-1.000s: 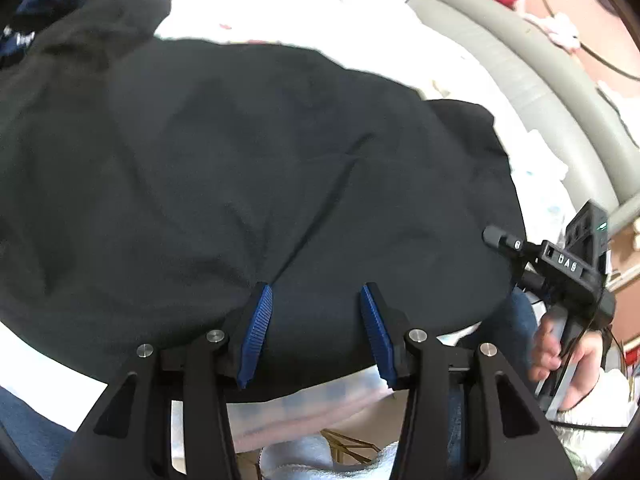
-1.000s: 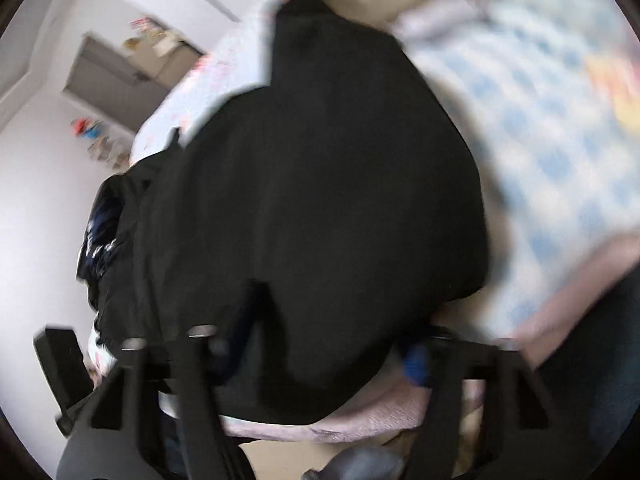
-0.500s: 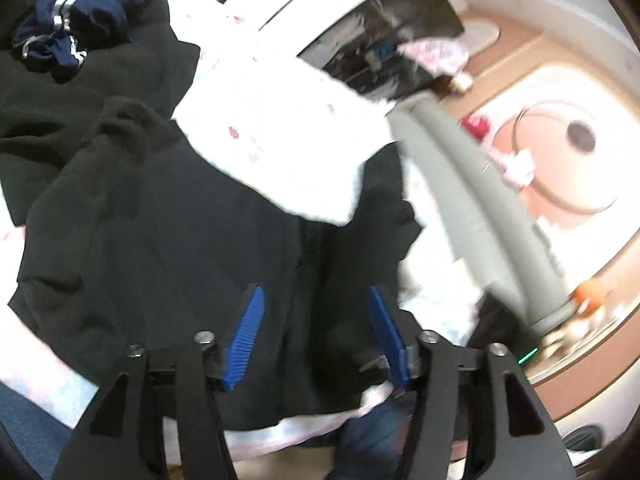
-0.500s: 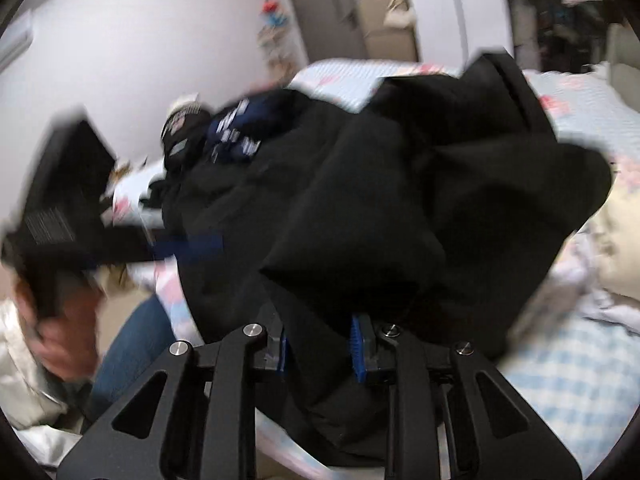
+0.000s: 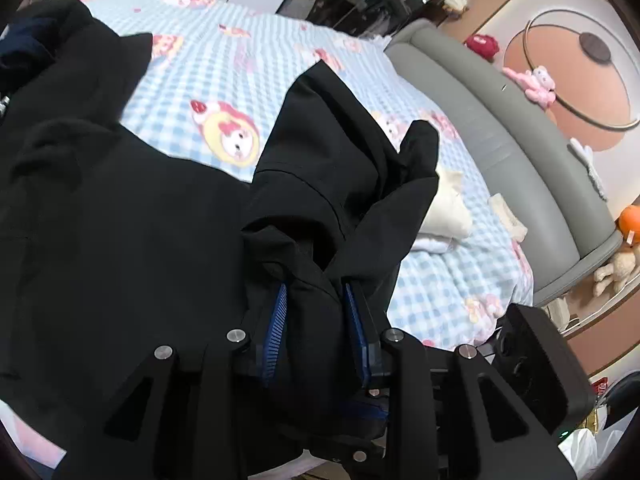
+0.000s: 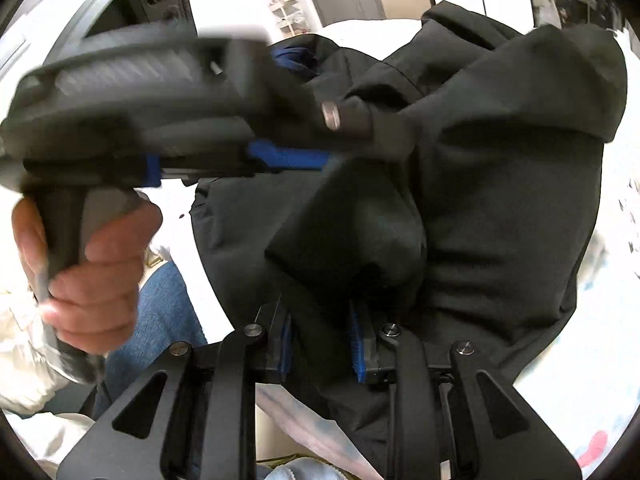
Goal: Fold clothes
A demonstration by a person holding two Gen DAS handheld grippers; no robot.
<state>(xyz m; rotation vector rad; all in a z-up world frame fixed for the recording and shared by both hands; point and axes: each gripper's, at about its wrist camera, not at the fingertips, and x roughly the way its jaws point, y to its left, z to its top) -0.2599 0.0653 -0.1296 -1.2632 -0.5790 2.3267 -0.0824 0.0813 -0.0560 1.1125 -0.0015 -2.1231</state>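
**Both grippers pinch folds of a black garment over the bed**

The left gripper [image 5: 314,324] has just been closing its jaws, and a bunched fold of the black garment [image 5: 132,240] sits between them. Its blue pads [image 5: 276,328] press against the cloth from both sides, so it is grasping the fabric with the jaws only partly apart. From this grip the cloth rises in a crumpled ridge, with one flap [image 5: 332,128] standing up over the blue checked bedspread [image 5: 224,76]. The rest of the garment spreads to the left across the bed, beside a grey padded bed frame [image 5: 500,140].

The right gripper [image 6: 320,336] is likewise clenched on a thick fold of the same black garment [image 6: 500,200], its jaws narrow and cloth packed between the blue pads [image 6: 356,340]. In this view the left gripper [image 6: 352,160] appears blurred at upper left, its tips touching the cloth, gripped by a person's hand [image 6: 88,272]. Below that hand, a leg in blue jeans [image 6: 160,320] is visible.
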